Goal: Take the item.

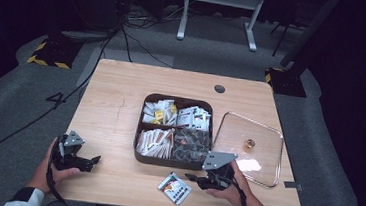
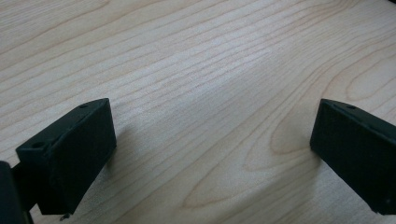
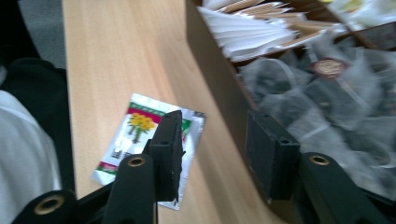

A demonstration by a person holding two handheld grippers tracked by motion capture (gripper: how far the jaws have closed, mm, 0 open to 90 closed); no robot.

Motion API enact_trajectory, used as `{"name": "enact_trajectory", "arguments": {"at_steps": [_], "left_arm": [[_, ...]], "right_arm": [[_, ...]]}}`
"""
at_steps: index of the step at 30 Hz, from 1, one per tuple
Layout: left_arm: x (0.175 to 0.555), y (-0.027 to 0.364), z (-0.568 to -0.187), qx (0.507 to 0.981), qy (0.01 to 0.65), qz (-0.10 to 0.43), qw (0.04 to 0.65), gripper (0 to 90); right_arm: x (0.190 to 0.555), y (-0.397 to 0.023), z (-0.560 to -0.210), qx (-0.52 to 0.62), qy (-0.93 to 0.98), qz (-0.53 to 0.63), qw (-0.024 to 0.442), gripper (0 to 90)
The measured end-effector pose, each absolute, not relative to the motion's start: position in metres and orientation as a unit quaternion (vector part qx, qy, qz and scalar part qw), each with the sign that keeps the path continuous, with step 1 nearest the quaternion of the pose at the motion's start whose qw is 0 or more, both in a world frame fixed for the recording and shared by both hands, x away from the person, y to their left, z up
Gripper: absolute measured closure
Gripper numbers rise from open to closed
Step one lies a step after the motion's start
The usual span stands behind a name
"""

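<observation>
In the high view I see my right gripper point(image 1: 192, 177) spread beside the sachet point(image 1: 174, 187) lying flat on the surface point(image 1: 115, 107), in the left gripper view my left gripper point(image 2: 212, 149) spread over bare wood, and in the right gripper view parted jaws clear of the sachet point(image 3: 140, 135) near the tray point(image 3: 210, 70).

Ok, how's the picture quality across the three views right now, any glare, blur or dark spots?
High view: the table is evenly lit, the floor around it is dark, and there is glare on the clear lid. Left gripper view: sharp wood grain, with soft shadows beside the jaws. Right gripper view: slightly soft, the sachet is readable, and the box and its tea bags are blurred.
</observation>
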State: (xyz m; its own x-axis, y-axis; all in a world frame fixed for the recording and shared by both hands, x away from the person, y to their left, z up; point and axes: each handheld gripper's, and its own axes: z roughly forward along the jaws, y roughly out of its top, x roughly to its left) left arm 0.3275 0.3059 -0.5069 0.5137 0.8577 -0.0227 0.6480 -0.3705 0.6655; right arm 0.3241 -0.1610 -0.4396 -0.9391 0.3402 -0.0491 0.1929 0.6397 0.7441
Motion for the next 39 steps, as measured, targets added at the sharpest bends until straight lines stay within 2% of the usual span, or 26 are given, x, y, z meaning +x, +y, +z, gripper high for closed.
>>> {"name": "enact_trajectory", "arguments": {"at_steps": [2,7,20,32,39], "left_arm": [[0.328,0.306,-0.507,0.811,0.464,0.166,0.315,0.5],[0.328,0.306,-0.507,0.811,0.464,0.166,0.315,0.5],[0.328,0.306,-0.507,0.811,0.464,0.166,0.315,0.5],[0.328,0.306,-0.507,0.811,0.464,0.166,0.315,0.5],[0.328,0.306,-0.507,0.811,0.464,0.166,0.316,0.5]], "right_arm": [[0.327,-0.164,-0.437,0.151,0.902,0.388,0.116,53.8],[0.335,-0.174,-0.434,0.175,0.892,0.396,0.129,44.7],[0.348,-0.198,-0.42,0.199,0.871,0.417,0.165,32.9],[0.375,-0.236,-0.41,0.254,0.851,0.409,0.21,31.3],[0.394,-0.265,-0.412,0.299,0.844,0.388,0.22,30.9]]}}
